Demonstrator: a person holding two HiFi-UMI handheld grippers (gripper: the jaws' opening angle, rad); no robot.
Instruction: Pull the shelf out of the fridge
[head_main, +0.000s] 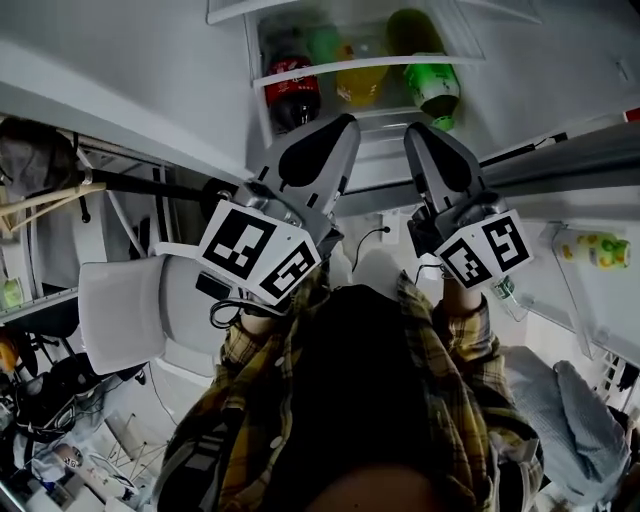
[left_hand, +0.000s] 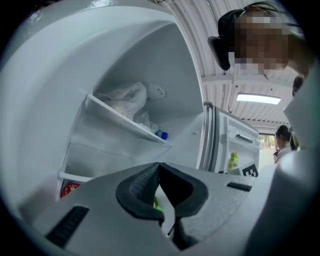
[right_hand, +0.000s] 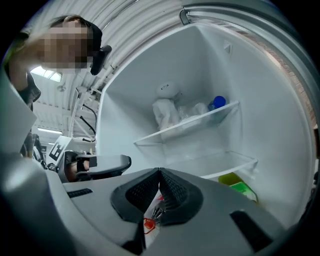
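The fridge stands open ahead of me. In the head view a clear shelf (head_main: 350, 68) with a white front strip crosses it, with a red cola bottle (head_main: 292, 92), a yellow bottle (head_main: 360, 82) and a green bottle (head_main: 432, 88) lying by it. My left gripper (head_main: 345, 125) and right gripper (head_main: 415, 132) point at the fridge side by side, both shut and empty, short of the shelf. The gripper views show an upper shelf (left_hand: 125, 122) (right_hand: 190, 125) with plastic bags and a lower shelf (left_hand: 75, 176) (right_hand: 227, 167) beyond the closed left jaws (left_hand: 159, 167) and right jaws (right_hand: 159, 172).
The open fridge door (head_main: 590, 290) hangs at the right, with a yellow-green item (head_main: 600, 248) in its rack. A white chair (head_main: 130, 310) stands at the left, above clutter on the floor. Another person (left_hand: 282, 140) stands far off beyond the door.
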